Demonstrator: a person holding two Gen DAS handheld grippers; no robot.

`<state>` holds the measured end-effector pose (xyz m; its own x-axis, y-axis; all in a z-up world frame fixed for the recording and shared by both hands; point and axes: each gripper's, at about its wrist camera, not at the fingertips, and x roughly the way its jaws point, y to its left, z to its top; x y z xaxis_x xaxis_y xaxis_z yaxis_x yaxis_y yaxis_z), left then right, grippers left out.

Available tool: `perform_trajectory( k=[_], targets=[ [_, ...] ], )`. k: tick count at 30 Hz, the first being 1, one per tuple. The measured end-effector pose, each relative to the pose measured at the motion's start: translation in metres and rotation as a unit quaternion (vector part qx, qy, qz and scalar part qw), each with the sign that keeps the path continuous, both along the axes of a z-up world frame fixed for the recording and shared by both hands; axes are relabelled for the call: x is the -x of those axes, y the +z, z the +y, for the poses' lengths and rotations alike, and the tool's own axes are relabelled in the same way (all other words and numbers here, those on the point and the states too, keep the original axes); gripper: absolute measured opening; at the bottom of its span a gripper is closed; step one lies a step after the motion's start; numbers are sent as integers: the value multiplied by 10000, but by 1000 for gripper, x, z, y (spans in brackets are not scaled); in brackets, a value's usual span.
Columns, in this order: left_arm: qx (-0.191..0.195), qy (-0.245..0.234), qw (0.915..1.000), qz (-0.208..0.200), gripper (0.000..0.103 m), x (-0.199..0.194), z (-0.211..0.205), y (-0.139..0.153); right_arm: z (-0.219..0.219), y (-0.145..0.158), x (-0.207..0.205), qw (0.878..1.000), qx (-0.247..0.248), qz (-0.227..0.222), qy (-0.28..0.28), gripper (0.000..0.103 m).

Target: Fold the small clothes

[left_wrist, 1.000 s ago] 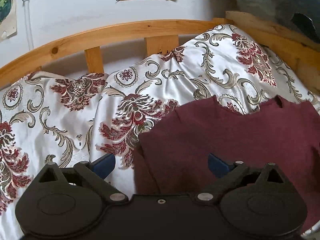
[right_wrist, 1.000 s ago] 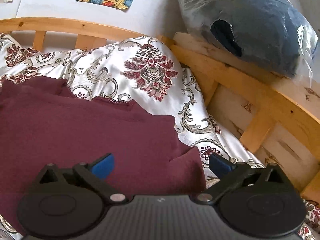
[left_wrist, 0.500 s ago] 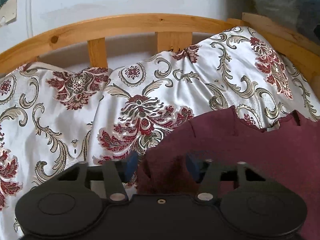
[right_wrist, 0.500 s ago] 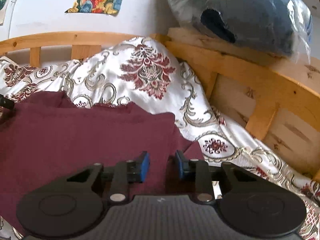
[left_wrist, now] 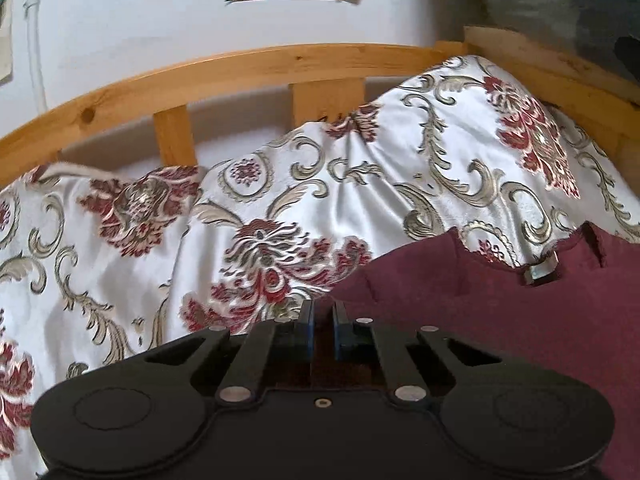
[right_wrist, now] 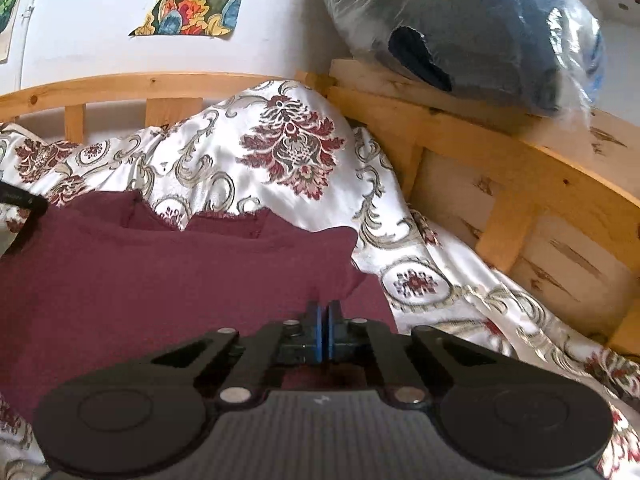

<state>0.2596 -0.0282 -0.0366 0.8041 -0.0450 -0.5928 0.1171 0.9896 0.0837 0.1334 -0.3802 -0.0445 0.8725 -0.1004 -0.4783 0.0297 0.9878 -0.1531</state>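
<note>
- Maroon garment lies spread on the floral bedspread inside a wooden bed frame.
- Left tongs have just closed, pinching its left edge.
- Right tongs, pressed together, pinch its right corner.

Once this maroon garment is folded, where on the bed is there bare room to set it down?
Free: the floral bedspread left of the maroon garment, up to the wooden rail; a narrower strip right of it toward the side rail. Crowded: the middle, where both hand-held grippers, left and right, pinch the cloth.
</note>
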Motion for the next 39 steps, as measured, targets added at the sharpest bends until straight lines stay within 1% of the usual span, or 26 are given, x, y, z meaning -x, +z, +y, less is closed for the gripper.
perform_trajectory(
  k=[4,6,8,11,12,13,14,15,16,17,18,19,20,21,22,23,24,25,26,29,32,34,37,39],
  targets=[
    [-134,72,9998,115,9,-6,-5,-9,0,-8,1,9999,84,83,-5,4],
    [-53,159,9997,168,9,-8,-2,-13,-1,-10,-2,9999,52,100,-14,4],
    [100,240,9994,218,12,-9,2,-15,0,-11,-1,9999,79,97,-12,5],
    [231,247,9992,213,21,-4,5,-12,4,-12,1,9997,225,47,16,8],
    [234,241,9992,206,30,-2,6,-10,5,-12,1,9997,248,36,30,9],
    [219,228,9993,200,43,1,7,-8,6,-12,1,9997,251,28,43,10],
    [196,237,9994,163,49,6,8,-6,7,-12,1,9997,254,23,59,14],
    [175,251,9995,117,59,10,9,-3,8,-12,1,9996,273,13,80,16],
    [157,266,9995,76,64,15,10,0,9,-13,1,9995,302,-2,96,26],
    [161,275,9995,56,67,20,12,3,11,-13,2,9994,343,-19,101,36],
    [183,290,9994,45,75,25,13,5,13,-13,2,9992,381,-40,116,40],
    [224,339,9992,21,84,31,17,8,14,-13,3,9991,401,-57,139,46],
    [257,401,9989,-12,88,38,19,10,16,-13,4,9990,407,-77,163,52],
    [287,480,9984,-59,97,45,22,12,18,-13,4,9989,409,-110,184,56],
    [317,620,9975,-101,102,54,25,13,19,-13,5,9989,411,-138,203,67],
    [357,740,9965,-124,102,63,28,13,22,-13,6,9987,417,-178,219,82],
    [455,837,9953,-149,102,75,31,13,25,-13,7,9986,428,-222,219,89],
    [548,842,9948,-159,102,84,33,11,27,-12,9,9984,442,-267,215,101],
    [666,814,9943,-145,102,95,36,10,30,-13,11,9981,475,-335,213,103],
    [873,766,9932,-16,102,116,39,2,41,-13,13,9966,630,-398,338,103],
    [1072,735,9913,191,102,121,42,-7,51,-16,14,9954,732,-376,485,103],
    [1235,780,9885,394,102,120,44,-16,57,-18,16,9947,760,-327,606,103],
    [1282,742,9865,695,102,117,43,-26,67,-19,22,9929,756,-351,853,103],
    [1232,604,9875,773,102,117,40,-30,74,-20,24,9915,738,-389,1001,103]
  ],
)
